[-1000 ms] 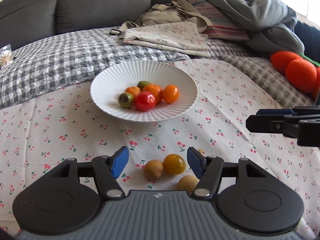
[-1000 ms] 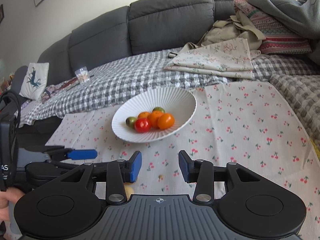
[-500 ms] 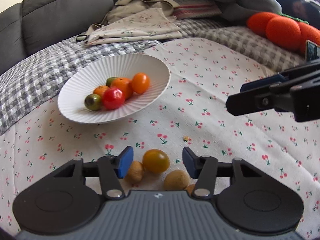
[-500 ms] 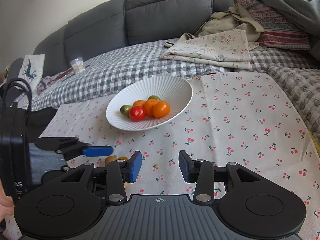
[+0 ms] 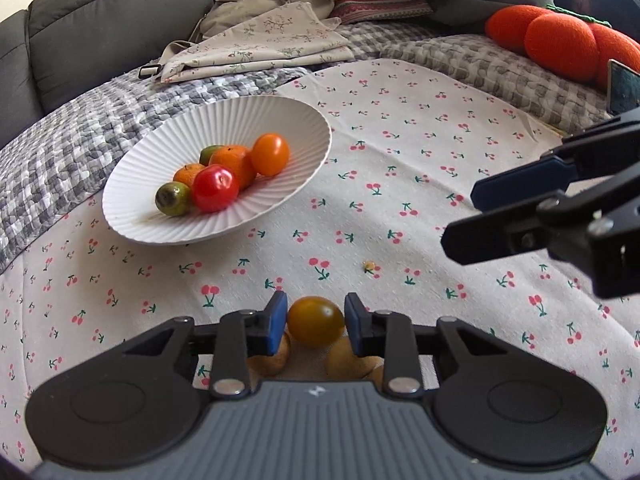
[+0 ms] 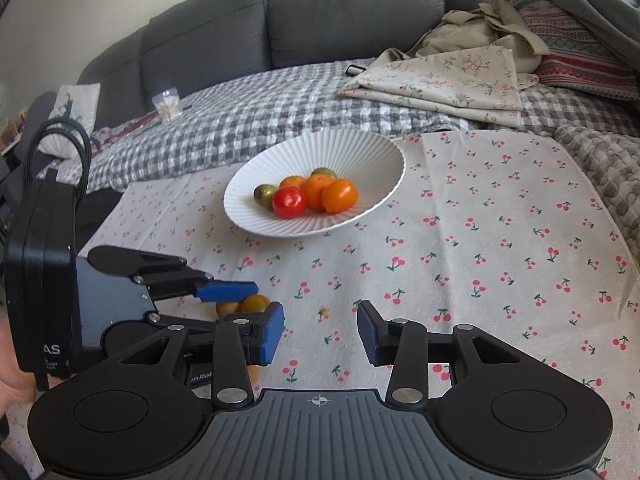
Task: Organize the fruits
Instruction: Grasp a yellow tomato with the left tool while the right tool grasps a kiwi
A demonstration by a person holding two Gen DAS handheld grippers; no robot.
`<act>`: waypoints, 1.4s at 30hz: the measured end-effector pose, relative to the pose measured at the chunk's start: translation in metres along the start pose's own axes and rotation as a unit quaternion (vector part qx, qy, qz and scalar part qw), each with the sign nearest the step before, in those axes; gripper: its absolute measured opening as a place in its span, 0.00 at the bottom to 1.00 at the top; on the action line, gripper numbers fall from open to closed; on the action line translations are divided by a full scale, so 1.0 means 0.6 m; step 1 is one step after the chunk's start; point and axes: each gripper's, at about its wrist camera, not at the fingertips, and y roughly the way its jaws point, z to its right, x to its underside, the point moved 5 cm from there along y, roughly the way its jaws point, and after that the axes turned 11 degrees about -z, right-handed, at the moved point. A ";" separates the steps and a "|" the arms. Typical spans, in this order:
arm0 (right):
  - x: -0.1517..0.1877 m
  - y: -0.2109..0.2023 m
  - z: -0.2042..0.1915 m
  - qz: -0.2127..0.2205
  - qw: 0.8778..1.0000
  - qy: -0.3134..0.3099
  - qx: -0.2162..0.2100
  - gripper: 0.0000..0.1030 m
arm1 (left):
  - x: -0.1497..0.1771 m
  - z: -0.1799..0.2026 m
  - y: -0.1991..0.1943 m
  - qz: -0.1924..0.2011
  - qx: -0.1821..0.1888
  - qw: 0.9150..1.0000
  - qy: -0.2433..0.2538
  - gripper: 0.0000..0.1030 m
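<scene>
Left gripper (image 5: 316, 322) fingers just closed, pinching yellow tomato (image 5: 316, 320) on cherry-print cloth (image 5: 400, 152), brown fruits (image 5: 276, 358) touching beneath. Right gripper (image 6: 320, 334) fingers spread, nothing held. Straight lift advised, neighbours left undisturbed; release over bowl (image 5: 168, 232) centre.

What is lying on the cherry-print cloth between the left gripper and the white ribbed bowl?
In the left wrist view, nothing: between the left gripper, shut on an amber tomato, and the white ribbed bowl is only bare cherry-print cloth.
</scene>
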 end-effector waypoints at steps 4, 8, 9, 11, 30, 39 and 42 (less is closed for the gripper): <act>0.003 0.004 -0.004 -0.006 1.000 -0.008 -0.001 0.39 | 0.000 0.003 0.002 -0.001 -0.003 1.000 0.005 0.29; 0.006 0.009 -0.009 -0.015 1.000 -0.016 -0.005 0.39 | -0.004 0.000 0.004 -0.004 -0.006 1.000 -0.004 0.28; 0.007 0.010 -0.010 -0.017 1.000 -0.018 -0.005 0.39 | -0.006 -0.005 0.001 -0.002 -0.004 1.000 -0.014 0.28; 0.009 0.012 -0.012 -0.021 1.000 -0.022 -0.006 0.39 | -0.011 -0.016 -0.011 0.012 0.006 0.999 -0.031 0.28; 0.042 0.080 -0.098 -0.067 0.991 -0.105 -0.050 0.37 | -0.009 -0.117 -0.075 0.059 0.001 0.984 -0.168 0.28; 0.042 0.074 -0.097 -0.063 0.991 -0.117 -0.029 0.26 | -0.008 -0.121 -0.080 0.065 -0.001 0.983 -0.174 0.28; 0.035 0.064 -0.084 -0.054 0.992 -0.106 -0.030 0.26 | -0.007 -0.120 -0.084 0.069 -0.002 0.982 -0.176 0.28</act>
